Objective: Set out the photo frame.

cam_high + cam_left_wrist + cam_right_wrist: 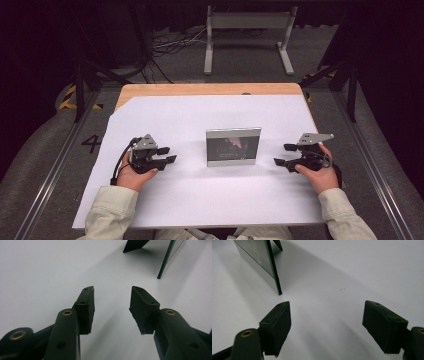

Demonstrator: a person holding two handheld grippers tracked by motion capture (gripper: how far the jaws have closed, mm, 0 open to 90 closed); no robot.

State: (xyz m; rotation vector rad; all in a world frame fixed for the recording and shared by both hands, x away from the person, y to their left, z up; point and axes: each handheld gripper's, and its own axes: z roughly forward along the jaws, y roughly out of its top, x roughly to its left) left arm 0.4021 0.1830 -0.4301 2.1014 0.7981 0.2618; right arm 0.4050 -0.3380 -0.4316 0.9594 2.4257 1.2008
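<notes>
A silver-framed picture frame point(233, 146) with a dark glass front stands upright in the middle of the white sheet. My left gripper point(169, 154) rests low on the sheet to the frame's left, pointing right at it, open with nothing between its pads. In the left gripper view my left gripper point(112, 306) faces the frame's edge point(165, 260) and its back stand point(134, 245). To the frame's right my right gripper point(283, 155) points left, open and empty. The right gripper view has my right gripper point(327, 326) close to the frame's near corner point(265, 265).
The white sheet point(210, 195) covers most of a wooden table point(200, 89), whose far edge shows bare. Beyond the table stand a grey metal stand point(247, 35) and cables on the floor. Metal rails run along both sides of the table.
</notes>
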